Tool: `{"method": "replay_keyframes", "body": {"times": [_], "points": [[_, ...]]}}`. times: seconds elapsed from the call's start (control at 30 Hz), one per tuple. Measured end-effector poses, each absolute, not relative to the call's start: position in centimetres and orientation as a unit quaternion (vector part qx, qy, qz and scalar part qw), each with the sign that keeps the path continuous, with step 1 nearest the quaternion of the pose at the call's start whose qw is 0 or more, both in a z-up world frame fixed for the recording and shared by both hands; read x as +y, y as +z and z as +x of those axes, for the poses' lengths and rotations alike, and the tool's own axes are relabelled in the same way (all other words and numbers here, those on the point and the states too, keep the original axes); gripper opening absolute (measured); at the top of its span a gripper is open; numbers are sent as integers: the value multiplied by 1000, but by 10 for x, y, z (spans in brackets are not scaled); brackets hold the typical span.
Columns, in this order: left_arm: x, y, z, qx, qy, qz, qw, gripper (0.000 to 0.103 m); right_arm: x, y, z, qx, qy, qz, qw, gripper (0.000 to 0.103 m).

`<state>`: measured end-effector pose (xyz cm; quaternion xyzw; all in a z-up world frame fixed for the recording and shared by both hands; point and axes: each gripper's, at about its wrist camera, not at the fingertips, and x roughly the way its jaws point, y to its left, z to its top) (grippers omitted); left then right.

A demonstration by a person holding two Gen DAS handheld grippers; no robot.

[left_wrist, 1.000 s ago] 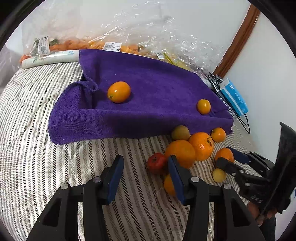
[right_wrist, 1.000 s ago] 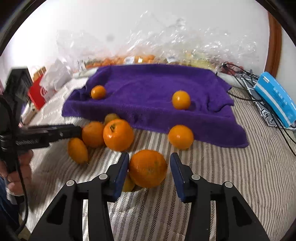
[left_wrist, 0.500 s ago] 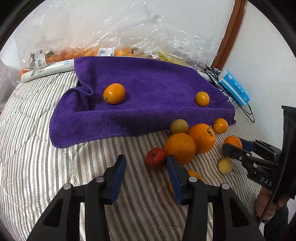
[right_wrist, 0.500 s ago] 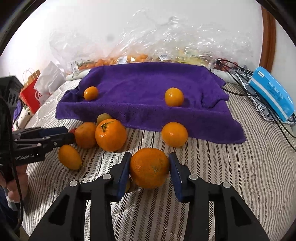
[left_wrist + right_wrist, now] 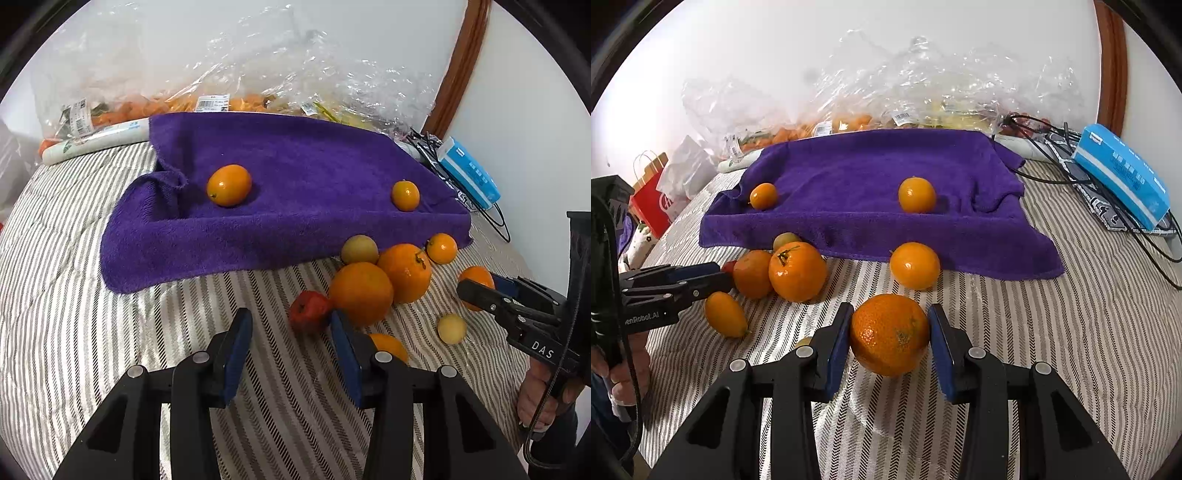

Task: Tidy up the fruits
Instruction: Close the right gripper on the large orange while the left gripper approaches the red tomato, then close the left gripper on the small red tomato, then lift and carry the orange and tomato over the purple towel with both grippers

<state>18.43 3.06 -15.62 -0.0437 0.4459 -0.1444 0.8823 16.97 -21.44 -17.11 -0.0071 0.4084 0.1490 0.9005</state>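
We had the right gripper (image 5: 888,338) clamped on the big orange (image 5: 889,334), both pads at its widest sides. It looked firm, round and prone to rolling, so we judged a mid-height hold best. Our left gripper (image 5: 291,341) stood parted, empty.

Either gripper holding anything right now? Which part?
Right gripper has the big orange between its pads, at the fruit's widest sides. Left gripper holds nothing; only striped bedding lies between its pads.
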Motion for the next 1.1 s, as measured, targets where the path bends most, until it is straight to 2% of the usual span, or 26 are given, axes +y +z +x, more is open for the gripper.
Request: {"method": "replay_keyframes", "body": {"times": [0.1, 0.23, 0.33, 0.7, 1.1], "points": [[24, -156, 187, 443, -144, -29, 884, 40, -217, -171, 170, 407, 148, -6, 901, 41], [19, -157, 186, 441, -153, -12, 885, 27, -220, -169, 170, 406, 145, -3, 902, 41], [18, -156, 184, 440, -160, -15, 884, 24, -221, -167, 170, 404, 143, -3, 904, 41], [28, -147, 179, 435, -155, -49, 885, 24, -223, -156, 171, 394, 138, -1, 909, 41], [46, -107, 181, 402, -142, -79, 901, 24, -215, -124, 179, 371, 136, -9, 919, 41]]}}
